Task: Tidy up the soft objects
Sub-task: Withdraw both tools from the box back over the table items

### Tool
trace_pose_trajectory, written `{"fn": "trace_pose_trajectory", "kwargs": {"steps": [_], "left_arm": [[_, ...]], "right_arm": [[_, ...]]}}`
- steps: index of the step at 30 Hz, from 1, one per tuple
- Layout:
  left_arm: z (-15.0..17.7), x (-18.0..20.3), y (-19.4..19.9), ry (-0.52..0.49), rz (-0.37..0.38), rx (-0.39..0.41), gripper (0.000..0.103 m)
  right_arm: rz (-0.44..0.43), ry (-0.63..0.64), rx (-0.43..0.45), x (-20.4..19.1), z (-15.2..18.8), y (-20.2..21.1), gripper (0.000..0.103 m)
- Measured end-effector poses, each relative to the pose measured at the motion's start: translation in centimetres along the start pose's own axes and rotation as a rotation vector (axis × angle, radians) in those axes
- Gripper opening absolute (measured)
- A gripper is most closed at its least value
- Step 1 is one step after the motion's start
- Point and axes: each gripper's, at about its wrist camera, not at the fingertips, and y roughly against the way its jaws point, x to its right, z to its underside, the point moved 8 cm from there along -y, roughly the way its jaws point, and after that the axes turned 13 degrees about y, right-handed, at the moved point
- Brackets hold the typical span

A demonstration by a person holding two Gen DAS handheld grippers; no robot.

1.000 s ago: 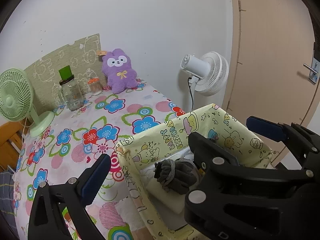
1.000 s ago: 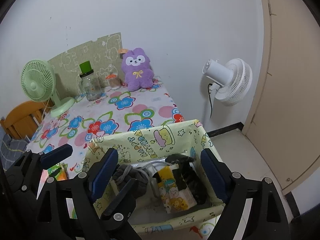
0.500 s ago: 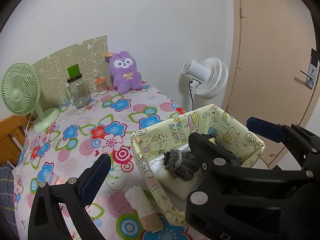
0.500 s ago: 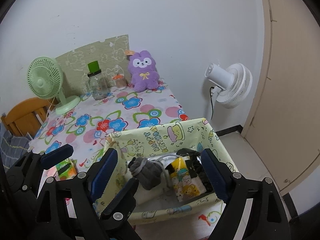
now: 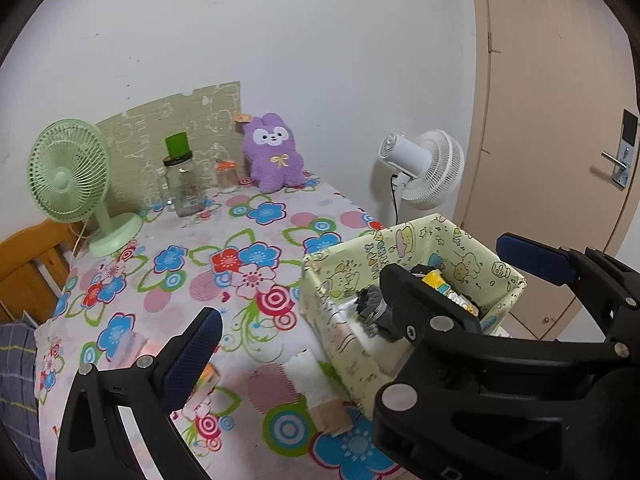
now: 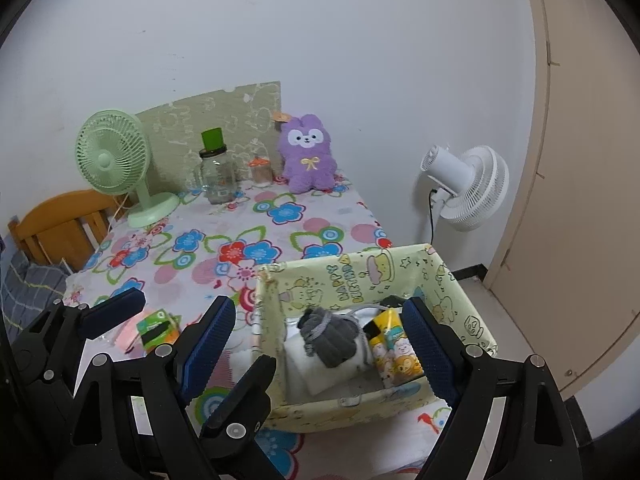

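The right hand-held gripper (image 6: 320,344) gapes wide and empty above the yellow "HAPPY BIRTHDAY" cartoon-print box (image 6: 360,276) holding knitted grey gloves (image 6: 330,334); the left hand-held gripper (image 5: 360,300) likewise.

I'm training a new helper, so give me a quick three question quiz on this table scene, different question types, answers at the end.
1. True or false: the gray gloves lie inside the yellow box.
2. Multiple choice: what stands nearest the purple plush? A green fan; B small orange-lidded jar; C white fan.
3. Fill in: the right gripper has its jaws ____, holding nothing.

Key: 1 true; 2 B; 3 open.
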Motion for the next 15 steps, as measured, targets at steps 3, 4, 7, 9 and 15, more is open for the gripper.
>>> {"fn": "trace_pose_trajectory", "kwargs": {"steps": [3,4,7,9,15], "left_arm": [[0.3,-1.0,0.7,0.010,-0.011,0.007,0.103],[0.4,-1.3,0.8,0.012,-0.014,0.009,0.103],[0.7,-2.4,1.3,0.024,-0.036,0.020,0.103],[0.8,-3.4,1.6,0.033,-0.056,0.028,0.103],[1.9,-5.5,1.9,0.056,-0.076,0.029,0.103]], "right_arm": [[0.000,0.016,0.016,-1.1,-0.1,0.5,0.088],[-0.001,0.021,0.020,-1.4,-0.1,0.6,0.088],[-0.015,0.030,0.024,-2.5,0.0,0.9,0.088],[-0.025,0.023,0.010,-3.3,0.2,0.8,0.088],[-0.027,0.051,0.033,-5.8,0.6,0.8,0.088]]}}
